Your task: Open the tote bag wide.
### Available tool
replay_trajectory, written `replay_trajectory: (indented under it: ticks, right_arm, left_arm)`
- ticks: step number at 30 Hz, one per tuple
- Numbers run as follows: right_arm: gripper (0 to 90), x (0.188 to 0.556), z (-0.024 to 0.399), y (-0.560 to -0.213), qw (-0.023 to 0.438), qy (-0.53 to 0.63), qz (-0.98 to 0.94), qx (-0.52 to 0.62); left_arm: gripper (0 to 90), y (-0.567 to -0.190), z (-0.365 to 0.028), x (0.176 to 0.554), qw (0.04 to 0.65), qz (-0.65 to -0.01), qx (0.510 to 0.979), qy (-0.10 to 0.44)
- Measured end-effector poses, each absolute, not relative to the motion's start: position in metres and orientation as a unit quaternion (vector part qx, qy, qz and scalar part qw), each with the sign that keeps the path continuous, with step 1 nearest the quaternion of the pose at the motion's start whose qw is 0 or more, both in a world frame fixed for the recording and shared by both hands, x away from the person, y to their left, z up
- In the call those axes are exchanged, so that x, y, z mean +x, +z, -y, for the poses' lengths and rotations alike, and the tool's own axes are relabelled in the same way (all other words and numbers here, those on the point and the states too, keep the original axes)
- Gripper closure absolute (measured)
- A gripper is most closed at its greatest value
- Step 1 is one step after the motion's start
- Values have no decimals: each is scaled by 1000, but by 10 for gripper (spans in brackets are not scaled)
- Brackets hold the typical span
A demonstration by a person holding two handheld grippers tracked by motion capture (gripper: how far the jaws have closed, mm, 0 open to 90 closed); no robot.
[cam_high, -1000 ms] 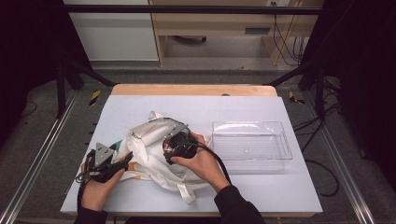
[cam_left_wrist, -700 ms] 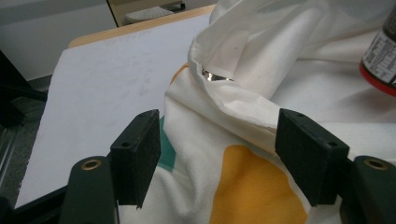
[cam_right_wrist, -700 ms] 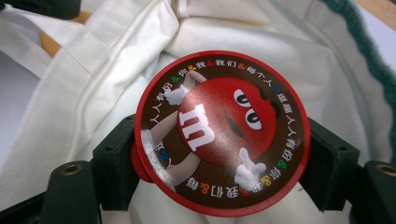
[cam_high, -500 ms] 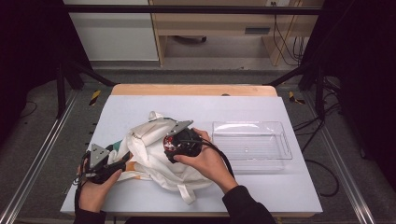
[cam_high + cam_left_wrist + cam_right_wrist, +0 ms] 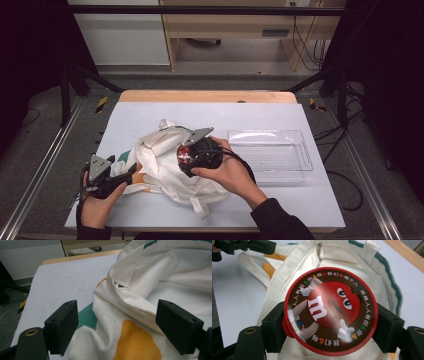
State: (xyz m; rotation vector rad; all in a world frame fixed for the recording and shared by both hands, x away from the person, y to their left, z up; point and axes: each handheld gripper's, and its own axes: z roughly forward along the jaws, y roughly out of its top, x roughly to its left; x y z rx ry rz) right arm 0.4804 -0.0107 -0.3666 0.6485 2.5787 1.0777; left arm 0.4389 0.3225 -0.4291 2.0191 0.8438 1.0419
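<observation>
A white cloth tote bag [image 5: 160, 167] with orange and green print lies crumpled on the table's front left. My right gripper [image 5: 332, 318] is shut on a round red tin [image 5: 330, 310] with a cartoon candy figure on its lid, and holds it just above the bag [image 5: 302, 267]. From above, the tin [image 5: 185, 154] shows red at the gripper's [image 5: 192, 156] front. My left gripper [image 5: 120, 326] has just been opening; its jaws stand wide apart with bag cloth [image 5: 140, 315] lying loose between them. It [image 5: 127, 174] sits at the bag's left edge.
A clear plastic tray [image 5: 300, 167] stands to the right of the bag. The pale blue table top [image 5: 150, 112] has a wooden back edge [image 5: 205, 96]. Metal frame rails and cables run along both sides.
My right hand has lifted the red tin up and slightly to the right, above the bag. My left gripper's jaws have spread wider at the bag's edge.
</observation>
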Motion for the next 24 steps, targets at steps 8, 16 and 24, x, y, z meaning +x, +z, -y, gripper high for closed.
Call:
replay_trajectory:
  ticks: [8,16,24]
  right_arm:
    - [257,486,24,-350,136,383,-887,220]
    - [257,493,37,-331,128,387,-889,210]
    - [257,487,59,-322,140,398,-881,214]
  left_arm:
    - [178,-429,-323,443,364,-339,767,405]
    - [179,-428,-322,450,362,-343,762,413]
    - [180,-427,-315,456,341,-312,779,423]
